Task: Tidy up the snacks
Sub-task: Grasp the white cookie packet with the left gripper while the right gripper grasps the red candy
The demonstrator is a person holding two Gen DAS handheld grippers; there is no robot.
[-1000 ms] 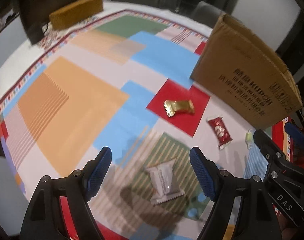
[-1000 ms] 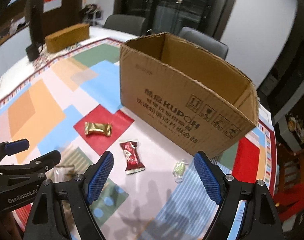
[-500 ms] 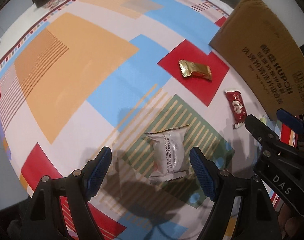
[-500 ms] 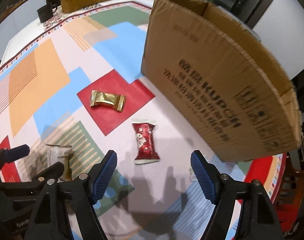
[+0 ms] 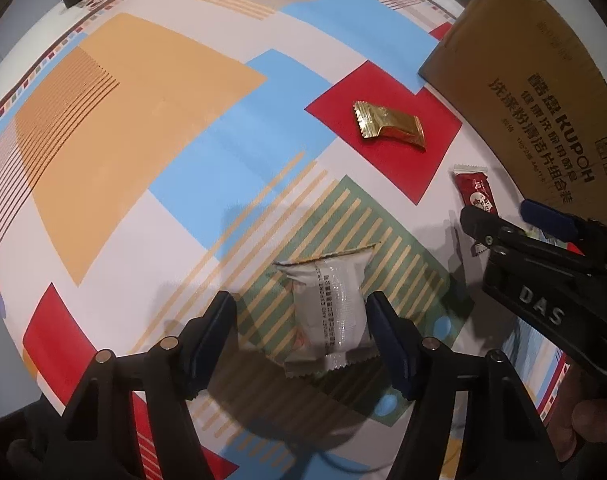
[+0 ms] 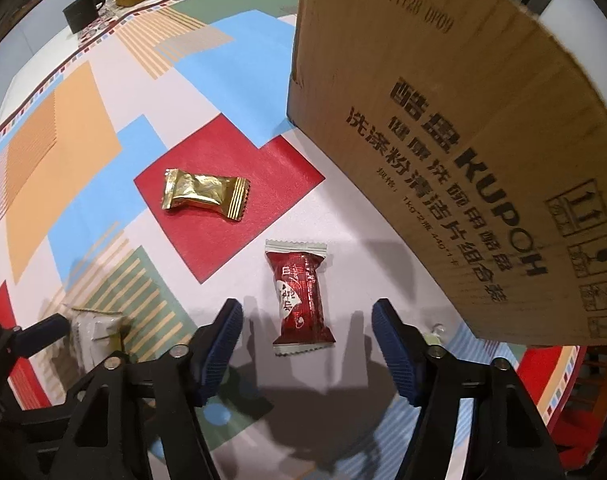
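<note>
Left gripper [image 5: 301,334] low over white snack [image 5: 331,314], fingers spread, just been closing, snack between, right one close beside wrapper. Right gripper [image 6: 305,344] astride red snack [image 6: 299,296], spread, closing too. Gold snack [image 6: 205,194] at 11 o'clock (red patch of worktop [image 6: 79,128]). Cardboard box [image 6: 463,140] at 2.

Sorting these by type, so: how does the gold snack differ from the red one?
The gold snack has a shiny gold wrapper; the red snack is red with white print. The gold snack lies crosswise on the cloth's red square; the red snack lies lengthwise on a pale patch, nearer the box. The gold snack lies clear of both grippers; the red snack lies just ahead of the right gripper. Both are single wrapped pieces with crimped ends.
</note>
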